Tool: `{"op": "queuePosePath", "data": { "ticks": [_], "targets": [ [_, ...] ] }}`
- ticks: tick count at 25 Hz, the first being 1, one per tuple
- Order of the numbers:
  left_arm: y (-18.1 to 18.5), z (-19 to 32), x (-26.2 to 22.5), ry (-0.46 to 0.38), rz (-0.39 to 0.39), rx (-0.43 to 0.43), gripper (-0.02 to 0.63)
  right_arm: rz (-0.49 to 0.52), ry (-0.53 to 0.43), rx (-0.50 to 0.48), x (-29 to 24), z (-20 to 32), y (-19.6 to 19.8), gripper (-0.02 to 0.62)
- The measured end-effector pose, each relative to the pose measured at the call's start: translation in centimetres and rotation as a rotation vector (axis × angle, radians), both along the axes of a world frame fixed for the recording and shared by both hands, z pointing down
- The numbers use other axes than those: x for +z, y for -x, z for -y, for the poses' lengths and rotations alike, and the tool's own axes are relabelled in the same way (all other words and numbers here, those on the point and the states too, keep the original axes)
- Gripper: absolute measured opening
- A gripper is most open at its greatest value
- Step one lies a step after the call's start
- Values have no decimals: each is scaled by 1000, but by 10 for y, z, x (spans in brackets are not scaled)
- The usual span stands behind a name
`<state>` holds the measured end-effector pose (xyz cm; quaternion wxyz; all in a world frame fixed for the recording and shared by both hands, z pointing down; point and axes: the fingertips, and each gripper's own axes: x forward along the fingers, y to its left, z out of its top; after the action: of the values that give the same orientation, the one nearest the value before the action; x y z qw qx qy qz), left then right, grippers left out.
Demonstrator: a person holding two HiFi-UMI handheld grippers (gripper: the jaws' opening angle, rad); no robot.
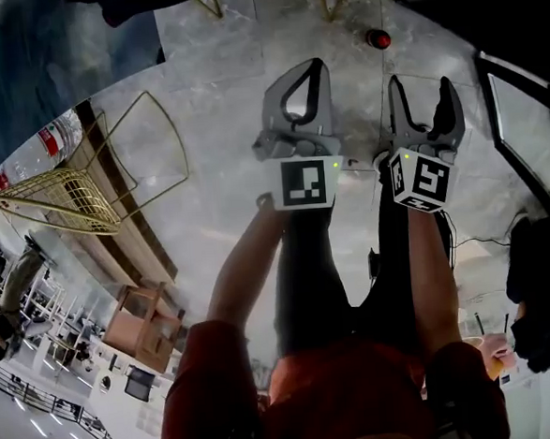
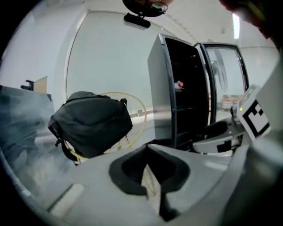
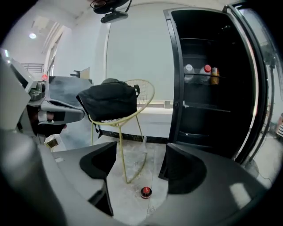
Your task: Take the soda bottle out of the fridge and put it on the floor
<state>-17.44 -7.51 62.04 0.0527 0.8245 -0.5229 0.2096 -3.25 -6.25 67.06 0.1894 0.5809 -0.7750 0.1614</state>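
Both short of fridge (image 3: 176,79): right gripper (image 3: 141,148) spread, empty, nearer; left gripper (image 2: 148,149) pinched closed. Soda bottle (image 3: 206,73) upright, high inside.

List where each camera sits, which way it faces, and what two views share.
Head view: on the head, facing the floor; forearms, left gripper, right gripper show.
Left gripper view: on that gripper, facing black bag and open fridge; shut jaws show.
Right gripper view: on that gripper, facing the fridge; open jaws show.
Both gripper views share black bag and fridge.
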Motion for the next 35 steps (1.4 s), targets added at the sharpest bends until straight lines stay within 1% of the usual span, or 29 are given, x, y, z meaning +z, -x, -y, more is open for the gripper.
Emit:
{"op": "queuePosePath", "data": {
  "ticks": [5, 8, 10, 12, 14, 16, 19, 21, 24, 26, 28, 31, 35],
  "targets": [
    [-5, 7, -104, -35, -31, -42, 0, 27, -36, -19, -111, 3, -4, 334],
    [-8, 3, -161, -32, -37, -49, 0, 17, -80, -74, -179, 1, 2, 333],
    [-12, -1, -200, -53, -33, -45, 0, 28, -85, -114, -220, -5, 4, 333],
    [-15, -10, -236, -72, -52, -54, 0, 71, -53, -142, -255, -16, 3, 333],
    [-17, -17, -268, -71, -73, -71, 0, 105, -36, -161, -286, -25, -2, 333],
    [-20, -21, -298, -80, -78, -77, 0, 103, -56, -180, -318, -32, -9, 334],
    [-27, -34, -341, -115, -81, -76, 0, 77, -88, -185, -359, -49, -27, 333],
    [-32, -43, -367, -132, -97, -79, 0, 61, -96, -177, -382, -59, -40, 333],
    [-39, -57, -398, -107, -114, -83, 0, 58, -105, -164, -417, -69, -56, 333],
    [-40, -61, -414, -106, -122, -91, 0, 45, -137, -174, -441, -69, -63, 333],
    [-41, -63, -429, -124, -126, -98, 0, 37, -182, -179, -466, -67, -69, 333],
    [-47, -61, -448, -165, -107, -87, 0, 31, -246, -158, -499, -66, -81, 333],
    [-53, -59, -472, -215, -116, -78, 0, 22, -292, -122, -525, -61, -91, 333]
  ]
}}
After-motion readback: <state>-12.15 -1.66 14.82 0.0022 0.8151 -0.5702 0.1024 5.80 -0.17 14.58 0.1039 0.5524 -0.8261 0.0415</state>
